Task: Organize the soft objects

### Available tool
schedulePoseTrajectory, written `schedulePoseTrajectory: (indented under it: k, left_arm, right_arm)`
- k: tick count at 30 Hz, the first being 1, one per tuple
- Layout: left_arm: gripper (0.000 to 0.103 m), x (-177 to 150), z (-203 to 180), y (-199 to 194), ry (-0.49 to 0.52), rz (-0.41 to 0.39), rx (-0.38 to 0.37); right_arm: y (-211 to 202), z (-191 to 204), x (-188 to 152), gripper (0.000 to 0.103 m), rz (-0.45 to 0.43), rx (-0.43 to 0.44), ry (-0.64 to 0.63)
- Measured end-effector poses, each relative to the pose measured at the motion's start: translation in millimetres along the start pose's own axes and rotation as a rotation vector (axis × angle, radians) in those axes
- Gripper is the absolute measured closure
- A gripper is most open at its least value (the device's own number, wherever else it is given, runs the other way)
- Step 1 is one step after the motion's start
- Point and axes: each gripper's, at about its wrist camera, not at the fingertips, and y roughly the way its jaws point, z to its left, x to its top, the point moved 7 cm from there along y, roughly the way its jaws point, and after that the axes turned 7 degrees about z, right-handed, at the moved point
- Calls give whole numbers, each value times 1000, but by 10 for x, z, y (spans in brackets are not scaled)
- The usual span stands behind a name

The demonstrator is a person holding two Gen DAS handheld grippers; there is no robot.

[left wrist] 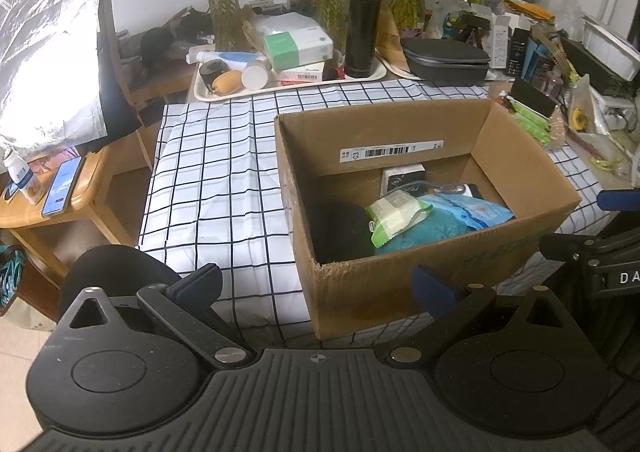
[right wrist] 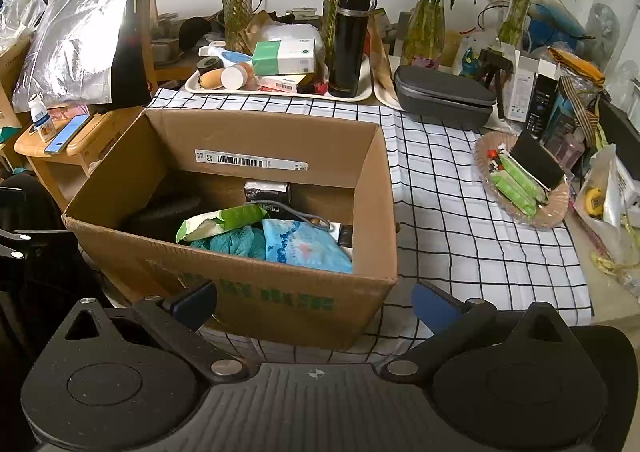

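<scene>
An open cardboard box [left wrist: 432,268] [right wrist: 256,296] stands on the checked tablecloth [left wrist: 216,180] [right wrist: 448,212]. Inside lie a green-and-white wipes pack [left wrist: 394,214] [right wrist: 222,222], a teal cloth [left wrist: 424,230] [right wrist: 234,244], a light blue pack [left wrist: 476,208] [right wrist: 308,246], a black soft item [left wrist: 336,230] [right wrist: 160,216] and a small dark box [left wrist: 402,176] [right wrist: 266,192]. My left gripper [left wrist: 320,284] is open and empty in front of the box's near left corner. My right gripper [right wrist: 316,304] is open and empty at the box's near wall.
A tray [right wrist: 276,90] at the back holds a black flask [right wrist: 350,48], a tissue box [right wrist: 284,58] and bottles. A grey case [right wrist: 444,98], a dish of green packets [right wrist: 520,180], plant vases, and a wooden side table with a phone [left wrist: 62,186] surround the cloth.
</scene>
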Motion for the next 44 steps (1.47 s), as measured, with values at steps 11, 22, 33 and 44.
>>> schedulePoseTrajectory:
  k: [11,22,33,44]
  left_arm:
    - [0,12,5,-6,0,-3,-2]
    - [0,22,11,-6,0,1,-2]
    - [0,21,20,0,0,6,2]
    - [0,16,41,31,-16,11,-7]
  right_arm:
    - [-5,-16,14,0,-10,4,13]
    - [1,-22,9,0,-9,5,13]
    - [16,-24,-8,0,-7,4,12]
    - [28,-32,-13,0,-5,3,14]
